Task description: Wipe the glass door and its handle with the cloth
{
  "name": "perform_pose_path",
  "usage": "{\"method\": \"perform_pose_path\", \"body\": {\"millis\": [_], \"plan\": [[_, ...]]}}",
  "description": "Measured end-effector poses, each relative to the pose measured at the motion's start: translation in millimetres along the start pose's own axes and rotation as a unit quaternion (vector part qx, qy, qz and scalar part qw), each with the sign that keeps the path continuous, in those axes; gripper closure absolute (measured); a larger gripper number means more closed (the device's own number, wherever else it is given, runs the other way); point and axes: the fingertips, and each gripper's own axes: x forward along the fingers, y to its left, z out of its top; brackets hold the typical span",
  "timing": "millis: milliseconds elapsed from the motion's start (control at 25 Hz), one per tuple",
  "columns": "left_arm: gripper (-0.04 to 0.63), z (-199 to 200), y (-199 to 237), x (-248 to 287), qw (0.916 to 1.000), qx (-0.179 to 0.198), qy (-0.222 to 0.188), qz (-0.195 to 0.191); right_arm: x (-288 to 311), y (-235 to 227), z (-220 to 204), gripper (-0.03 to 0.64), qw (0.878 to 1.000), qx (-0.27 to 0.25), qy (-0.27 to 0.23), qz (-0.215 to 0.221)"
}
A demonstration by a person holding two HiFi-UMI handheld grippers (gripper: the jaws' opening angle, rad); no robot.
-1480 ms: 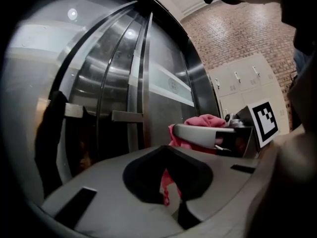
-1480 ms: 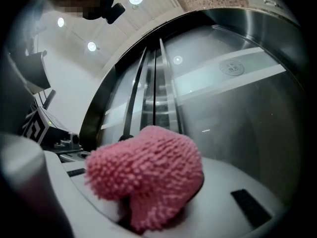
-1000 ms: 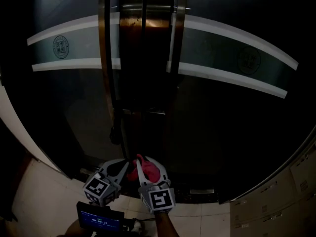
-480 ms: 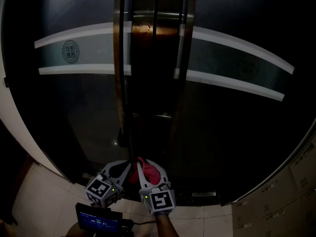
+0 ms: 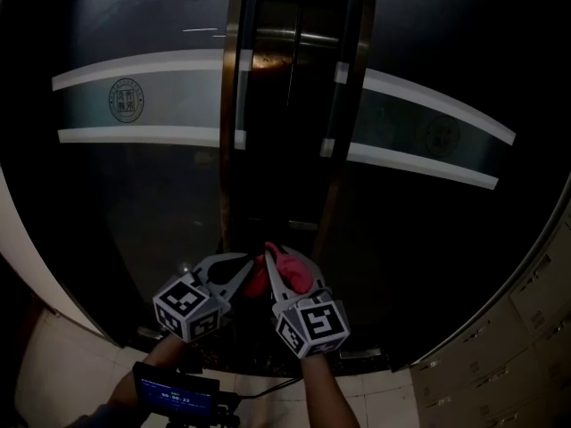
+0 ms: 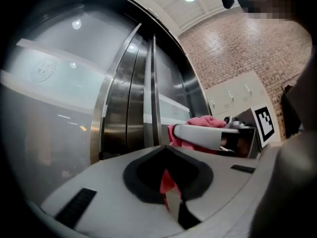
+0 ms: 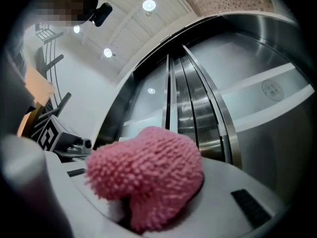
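1. Nearest: the right gripper (image 5: pixel 284 264) is clamped on a bunched pink cloth (image 7: pixel 148 175); the wad bulges out past its jaws.
2. Just beside it is the left gripper (image 5: pixel 243 267); its jaws are drawn nearly together with a pink sliver of the same cloth between them, apparently nipped.
3. Beyond: both tips sit low at the seam of the glass door (image 5: pixel 134 212), near the foot of the long steel handle (image 5: pixel 234 87); whether the cloth touches glass or steel cannot be told.
4. Far: a frosted band (image 5: pixel 152 105) crosses both panes; no streak or wiped patch reads on the dark glass.
5. Progress, as a judgement: the work is at the bottom of a pass; the handle's length and the panes above look left to do.
6. Against a second ago: both grippers and the cloth stand higher in the head view; the door seam sits further right.
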Motion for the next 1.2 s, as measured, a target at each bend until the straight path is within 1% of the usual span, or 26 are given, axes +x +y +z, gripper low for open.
{"method": "perform_pose_path", "body": {"millis": [40, 120, 200, 440, 600, 720, 840, 920, 1000, 1120, 1200], "plan": [[0.592, 12.1, 2.7, 4.7, 0.9999, 0.007, -0.006, -0.009, 7.0, -5.0, 11.3, 0.558, 1.0, -0.001, -0.004, -0.001], [0.592, 31.2, 5.6, 12.2, 0.9995, 0.005, -0.017, -0.027, 19.3, -16.2, 34.4, 0.558, 1.0, -0.008, -0.011, -0.003], [0.592, 44.7, 7.9, 20.5, 0.9989, 0.003, -0.022, -0.04, 31.2, -30.8, 60.0, 0.558, 0.999, -0.031, -0.017, -0.006], [0.592, 69.1, 11.5, 44.1, 0.998, 0.015, -0.023, -0.056, 70.2, -91.3, 144.0, 0.558, 0.994, -0.101, -0.035, -0.017], [0.592, 72.9, 21.5, 53.7, 0.9985, 0.012, -0.038, -0.038, 103.5, -129.9, 198.2, 0.558, 0.99, -0.136, -0.039, -0.016], [0.592, 65.2, 30.2, 60.4, 0.9993, 0.008, -0.034, -0.014, 122.6, -152.4, 240.0, 0.558, 0.984, -0.171, -0.048, -0.023], [0.592, 60.7, 34.5, 72.5, 0.9995, 0.006, -0.03, 0.007, 133.4, -170.8, 266.7, 0.557, 0.982, -0.18, -0.057, -0.022], [0.592, 59.2, 31.2, 82.3, 0.9995, 0.009, -0.028, 0.012, 136.1, -179.4, 265.8, 0.557, 0.98, -0.192, -0.051, -0.021], [0.592, 59.2, 27.4, 89.4, 0.9993, 0.014, -0.031, 0.017, 133.4, -182.7, 248.5, 0.557, 0.98, -0.196, -0.043, -0.014], [0.592, 58.9, 22.5, 97.7, 0.9989, 0.015, -0.037, 0.024, 117.8, -185.2, 206.3, 0.557, 0.98, -0.194, -0.039, -0.006], [0.592, 56.0, 19.5, 101.2, 0.9989, 0.017, -0.034, 0.028, 105.0, -183.3, 171.9, 0.557, 0.984, -0.175, -0.035, -0.002]]}}
